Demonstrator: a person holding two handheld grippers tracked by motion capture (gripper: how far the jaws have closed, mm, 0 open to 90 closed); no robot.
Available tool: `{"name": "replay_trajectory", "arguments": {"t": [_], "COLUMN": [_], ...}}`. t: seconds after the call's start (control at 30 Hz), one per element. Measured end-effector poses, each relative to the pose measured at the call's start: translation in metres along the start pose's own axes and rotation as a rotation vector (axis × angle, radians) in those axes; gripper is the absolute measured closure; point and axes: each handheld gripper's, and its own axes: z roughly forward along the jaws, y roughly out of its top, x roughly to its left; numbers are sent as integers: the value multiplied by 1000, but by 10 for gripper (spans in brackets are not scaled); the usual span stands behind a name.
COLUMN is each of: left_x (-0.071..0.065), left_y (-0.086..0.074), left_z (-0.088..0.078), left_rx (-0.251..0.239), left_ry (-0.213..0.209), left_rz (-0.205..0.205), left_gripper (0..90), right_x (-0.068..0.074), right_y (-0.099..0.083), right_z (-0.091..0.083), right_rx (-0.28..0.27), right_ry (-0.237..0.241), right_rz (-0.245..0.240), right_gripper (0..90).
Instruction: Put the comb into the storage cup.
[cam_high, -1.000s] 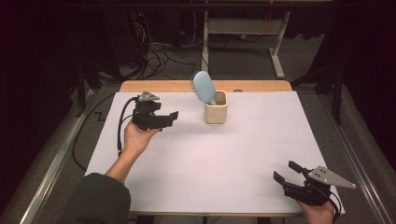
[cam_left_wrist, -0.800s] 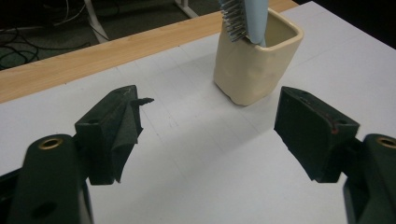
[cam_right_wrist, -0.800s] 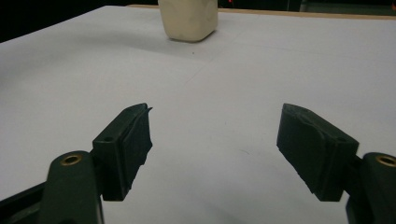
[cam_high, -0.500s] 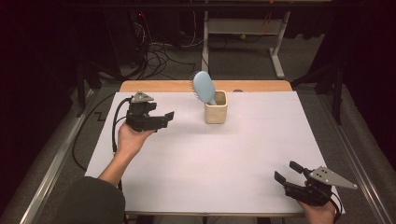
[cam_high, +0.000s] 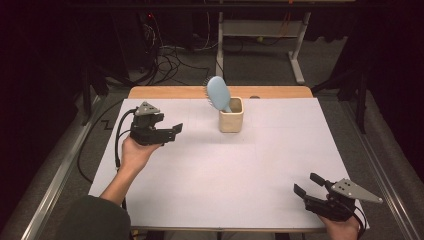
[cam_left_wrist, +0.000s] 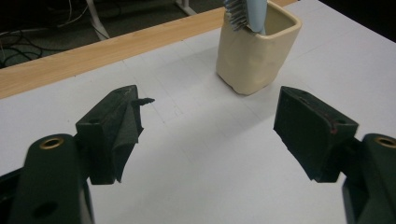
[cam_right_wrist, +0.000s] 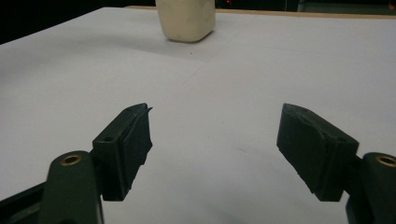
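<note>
A cream square cup (cam_high: 231, 115) stands at the back middle of the white table (cam_high: 225, 170), and a light blue hairbrush (cam_high: 218, 93) leans out of it, head up. In the left gripper view the cup (cam_left_wrist: 256, 49) sits ahead and to the right, with the brush's bristles (cam_left_wrist: 237, 12) at its rim. My left gripper (cam_high: 172, 130) hovers open left of the cup, nothing between its jaws. My right gripper (cam_high: 307, 184) rests open at the front right corner; its view shows the cup (cam_right_wrist: 186, 19) far ahead.
A wooden strip (cam_high: 165, 93) runs along the table's back edge. Beyond it are cables (cam_high: 170, 55) on the floor and a white metal stand (cam_high: 260, 35). A rail (cam_high: 60, 170) flanks the table's left side.
My left gripper has drifted left and slightly toward the front, away from the cup. The right gripper has stayed put.
</note>
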Motion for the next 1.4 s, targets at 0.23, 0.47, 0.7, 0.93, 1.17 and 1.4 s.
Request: {"name": "replay_trajectory", "arguments": {"t": [0.23,0.47,0.7,0.93,1.17,1.4], "left_x": [0,0,3,6,9,12], "left_y": [-6,-13,-19,-26,-33,-41], "left_z": [-3,-10,-15,-21,-25,-30], "left_rx": [1,-4,-17,-26,-33,-41], "left_ry": [5,10,7,6,7,10], "left_rz": [5,12,2,-16,-30,-48], "left_gripper": [242,242,242,242,242,242], "right_x": [0,0,0,0,0,0], "right_y": [0,0,0,0,0,0], "right_z": [0,0,0,0,0,0], "right_rx": [-1,-1,1,2,3,3], "right_ry": [-1,-1,0,-1,-3,-3], "right_rz": [0,-3,3,3,3,3], "right_gripper": [268,267,268,268,267,268]}}
